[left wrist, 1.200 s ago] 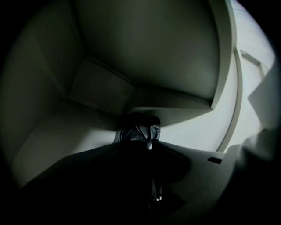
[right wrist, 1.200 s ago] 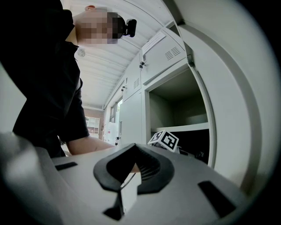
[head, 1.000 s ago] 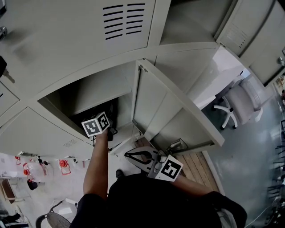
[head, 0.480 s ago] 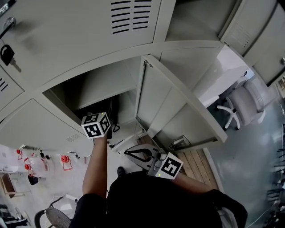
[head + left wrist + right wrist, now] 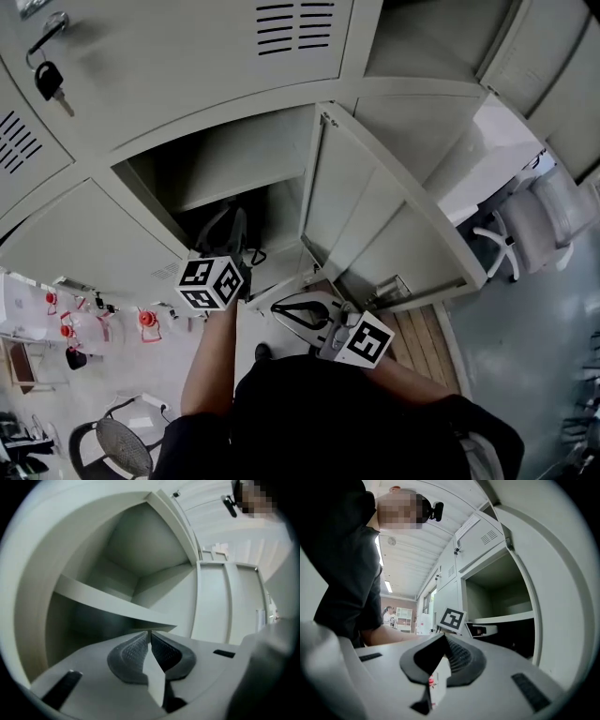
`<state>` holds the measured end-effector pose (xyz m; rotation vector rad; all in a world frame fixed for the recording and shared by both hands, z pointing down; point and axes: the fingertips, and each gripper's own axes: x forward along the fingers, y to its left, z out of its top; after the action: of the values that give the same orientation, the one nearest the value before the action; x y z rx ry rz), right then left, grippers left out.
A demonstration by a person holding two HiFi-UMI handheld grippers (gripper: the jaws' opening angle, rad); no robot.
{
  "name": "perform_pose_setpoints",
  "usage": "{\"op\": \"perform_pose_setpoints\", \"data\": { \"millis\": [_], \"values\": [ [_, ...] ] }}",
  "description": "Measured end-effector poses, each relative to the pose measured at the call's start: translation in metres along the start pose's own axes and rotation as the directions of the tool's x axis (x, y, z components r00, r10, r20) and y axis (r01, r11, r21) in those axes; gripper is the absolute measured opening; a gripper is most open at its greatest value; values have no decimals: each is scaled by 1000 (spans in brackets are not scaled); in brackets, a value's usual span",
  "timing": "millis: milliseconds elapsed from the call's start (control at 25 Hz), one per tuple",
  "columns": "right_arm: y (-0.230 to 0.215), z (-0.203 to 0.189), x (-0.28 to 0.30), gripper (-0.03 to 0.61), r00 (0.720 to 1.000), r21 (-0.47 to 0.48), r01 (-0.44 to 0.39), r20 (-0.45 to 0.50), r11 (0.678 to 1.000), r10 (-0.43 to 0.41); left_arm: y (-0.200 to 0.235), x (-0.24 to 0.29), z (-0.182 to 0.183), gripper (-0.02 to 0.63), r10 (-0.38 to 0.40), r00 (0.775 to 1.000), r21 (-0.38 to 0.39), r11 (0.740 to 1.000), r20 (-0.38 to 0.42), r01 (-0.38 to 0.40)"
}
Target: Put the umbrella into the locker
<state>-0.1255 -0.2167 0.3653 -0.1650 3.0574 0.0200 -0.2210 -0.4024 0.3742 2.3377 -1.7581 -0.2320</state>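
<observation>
The black umbrella (image 5: 226,231) lies in the open locker's lower compartment, under the shelf (image 5: 236,184). My left gripper (image 5: 234,265) hovers level at the locker mouth, just in front of the umbrella and apart from it. In the left gripper view, the left gripper (image 5: 149,633) faces the shelf (image 5: 117,607); its jaws have just been closing, with nothing between them and the pads meeting. My right gripper (image 5: 298,314) hangs lower, in front of the open door (image 5: 394,225). Seen from its own view, the right gripper (image 5: 445,638) is shut and empty.
The door swings out to the right of the opening, its lower edge close to the right gripper. A key (image 5: 49,82) hangs from the locker at the upper left. An office chair (image 5: 553,211) stands far right, another chair (image 5: 122,452) at the bottom left.
The left gripper has risen and drawn back out of the locker mouth, leaving the umbrella inside. The right gripper has stayed where it was.
</observation>
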Motion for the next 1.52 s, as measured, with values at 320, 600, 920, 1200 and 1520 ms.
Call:
{"op": "perform_pose_setpoints", "data": {
  "millis": [320, 600, 920, 1200, 1520],
  "values": [
    [12, -11, -8, 11, 999, 10, -51, -10, 999, 51, -37, -51, 17, 17, -78, 993, 64, 995, 86, 73],
    [40, -11, -17, 11, 978, 46, -198, 73, 979, 194, -70, -110, 11, 17, -127, 981, 138, 985, 149, 106],
    [57, -31, -31, 11, 962, 96, -266, 88, 959, 258, -100, -172, -9, 17, -143, 977, 106, 986, 157, 127],
    [74, -36, -43, 11, 955, 91, -284, 108, 954, 274, -118, -210, -38, 17, -141, 986, 50, 989, 86, 137],
    [111, -26, -45, 12, 975, 67, -205, 96, 977, 198, -130, -270, -67, 17, -263, 964, -10, 965, 31, 264]
  ]
}}
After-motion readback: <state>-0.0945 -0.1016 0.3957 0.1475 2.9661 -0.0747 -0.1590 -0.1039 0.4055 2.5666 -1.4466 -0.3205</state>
